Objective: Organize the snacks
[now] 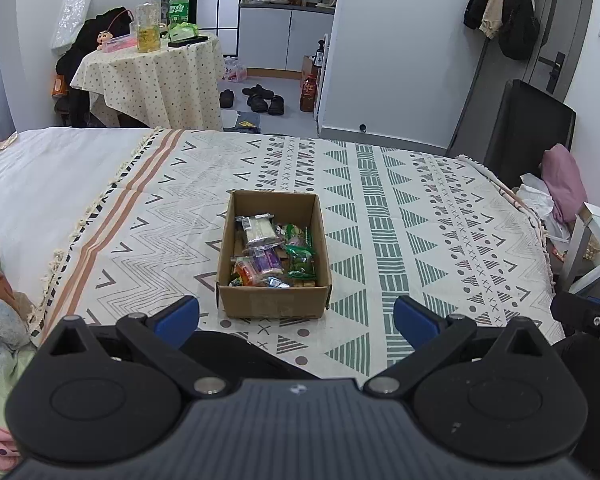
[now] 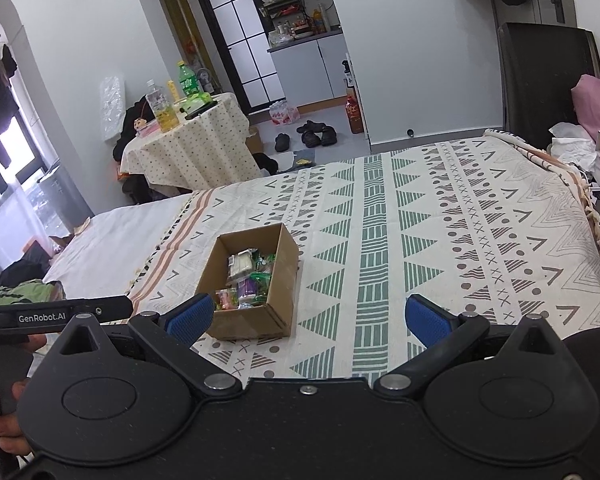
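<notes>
A cardboard box (image 1: 274, 296) sat on the patterned blanket (image 1: 400, 216), with wrapped snacks (image 1: 272, 250) piled inside it. The left gripper (image 1: 296, 318) hovered just short of the box's near wall, fingers spread wide and empty. The right gripper (image 2: 309, 320) hung near the box's right side, likewise spread and holding nothing.

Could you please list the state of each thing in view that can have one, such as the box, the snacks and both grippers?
Box: open on top, upright on the blanket.
Snacks: all inside the box, piled loosely; none on the blanket.
Left gripper: open, empty, short of the box.
Right gripper: open, empty, off to the box's right.
Green bottle: upright, capped, on the side table.
</notes>
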Demonstrator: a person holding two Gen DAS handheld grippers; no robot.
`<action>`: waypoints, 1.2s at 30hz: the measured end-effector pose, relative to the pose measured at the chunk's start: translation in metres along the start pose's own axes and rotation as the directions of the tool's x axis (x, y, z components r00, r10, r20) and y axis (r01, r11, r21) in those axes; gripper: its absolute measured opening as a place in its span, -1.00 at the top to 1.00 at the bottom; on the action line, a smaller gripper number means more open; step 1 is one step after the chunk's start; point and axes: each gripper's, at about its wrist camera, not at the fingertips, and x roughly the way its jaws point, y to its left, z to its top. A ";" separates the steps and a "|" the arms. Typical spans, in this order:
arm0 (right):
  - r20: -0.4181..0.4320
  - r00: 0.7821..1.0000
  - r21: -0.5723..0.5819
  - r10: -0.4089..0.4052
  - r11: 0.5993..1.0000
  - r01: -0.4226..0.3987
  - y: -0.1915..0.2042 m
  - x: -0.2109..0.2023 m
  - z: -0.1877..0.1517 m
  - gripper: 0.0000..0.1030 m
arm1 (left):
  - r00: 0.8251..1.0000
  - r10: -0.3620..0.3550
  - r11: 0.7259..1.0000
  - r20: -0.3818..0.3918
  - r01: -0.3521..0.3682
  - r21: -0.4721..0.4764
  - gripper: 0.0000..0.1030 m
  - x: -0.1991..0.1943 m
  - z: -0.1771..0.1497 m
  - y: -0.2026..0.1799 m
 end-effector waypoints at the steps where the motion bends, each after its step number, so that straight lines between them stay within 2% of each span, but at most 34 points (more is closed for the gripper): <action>1: 0.000 1.000 0.002 -0.001 1.000 0.001 0.000 0.000 0.000 -1.00 | 1.000 -0.002 1.000 0.001 0.002 0.001 -1.00 0.000 0.000 0.000; 36: -0.005 1.000 0.005 -0.001 1.000 0.001 0.000 -0.003 -0.002 -1.00 | 1.000 -0.004 1.000 -0.003 0.004 0.016 -1.00 -0.001 -0.005 -0.008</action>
